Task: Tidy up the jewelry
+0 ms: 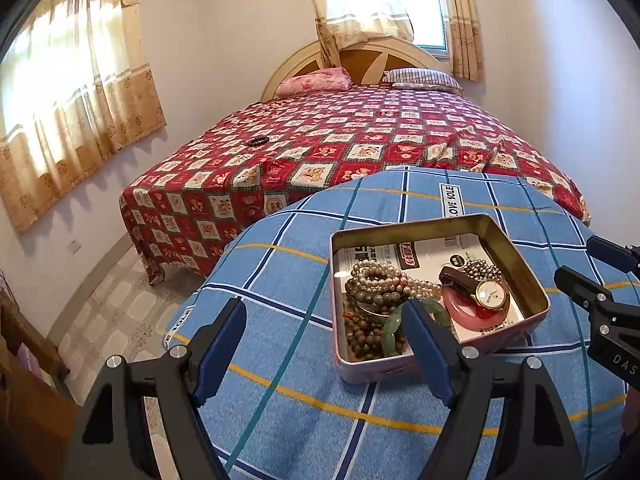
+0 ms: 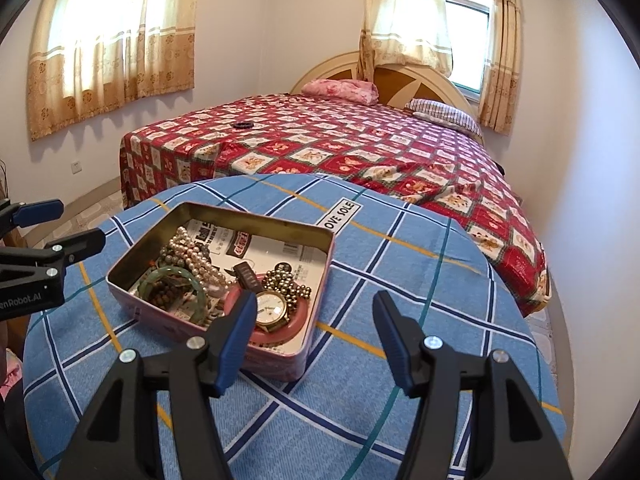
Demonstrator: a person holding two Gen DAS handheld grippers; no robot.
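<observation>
A pink metal tin (image 1: pixel 516 248) (image 2: pixel 132 258) stands open on a round table with a blue plaid cloth (image 1: pixel 288 280) (image 2: pixel 400 264). It holds pearl strands (image 1: pixel 384 276) (image 2: pixel 196 256), a green jade bangle (image 1: pixel 390 332) (image 2: pixel 176 276), brown bead bracelets (image 1: pixel 362 334), a gold watch (image 1: pixel 490 292) (image 2: pixel 270 306) lying on a pink ring dish (image 1: pixel 464 314) (image 2: pixel 296 320), and dark metallic beads (image 2: pixel 286 282). My left gripper (image 1: pixel 324 316) is open and empty, just left of the tin. My right gripper (image 2: pixel 316 312) is open and empty, at the tin's right near corner.
Behind the table is a bed with a red patterned cover (image 1: pixel 360 136) (image 2: pixel 360 148). A dark bracelet (image 1: pixel 256 141) (image 2: pixel 243 125) lies on the bed's left part. Tiled floor (image 1: pixel 112 312) lies to the left. The right gripper's fingers (image 1: pixel 588 292) show at the right edge.
</observation>
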